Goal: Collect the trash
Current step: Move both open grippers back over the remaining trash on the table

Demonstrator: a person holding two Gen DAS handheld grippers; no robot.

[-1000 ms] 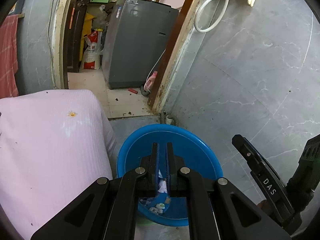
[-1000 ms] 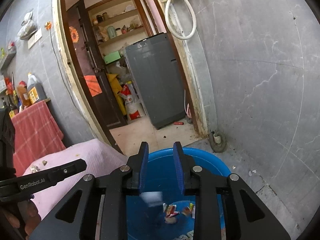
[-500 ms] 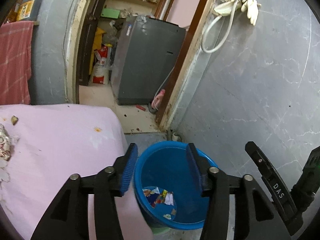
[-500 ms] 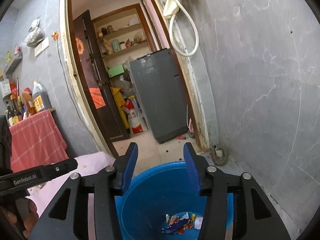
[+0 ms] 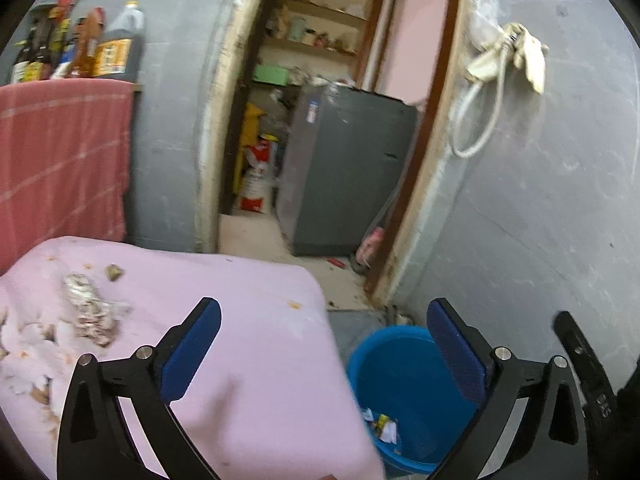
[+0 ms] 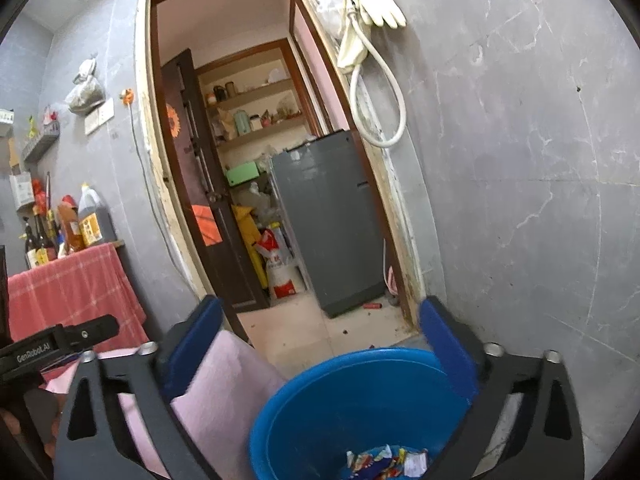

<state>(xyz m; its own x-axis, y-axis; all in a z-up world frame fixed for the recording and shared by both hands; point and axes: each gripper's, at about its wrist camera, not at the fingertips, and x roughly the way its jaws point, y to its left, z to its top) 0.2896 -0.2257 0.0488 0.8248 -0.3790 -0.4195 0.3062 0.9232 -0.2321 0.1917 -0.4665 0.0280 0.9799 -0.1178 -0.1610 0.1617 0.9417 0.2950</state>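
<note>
A blue plastic basin [image 5: 404,364] stands on the floor beside the pink-covered table [image 5: 256,320] and holds several crumpled wrappers [image 5: 380,426]. It also shows in the right wrist view [image 6: 320,404] with wrappers [image 6: 384,460] at its bottom. My left gripper [image 5: 324,344] is open and empty, above the table's right edge and the basin. My right gripper [image 6: 320,344] is open and empty above the basin. A crumpled foil wrapper [image 5: 90,310] and small scraps [image 5: 114,272] lie on the table at the left.
A grey wall [image 5: 540,200] rises right of the basin. A doorway [image 5: 320,120] ahead shows a grey appliance [image 5: 344,172] and shelves. A red cloth [image 5: 60,164] with bottles [image 5: 116,48] on top stands behind the table. A hose and gloves [image 6: 372,12] hang on the wall.
Both grippers have opened wide and let trash fall into the basin. The left gripper has lifted and swung left, so the table and its foil wrapper have come into view.
</note>
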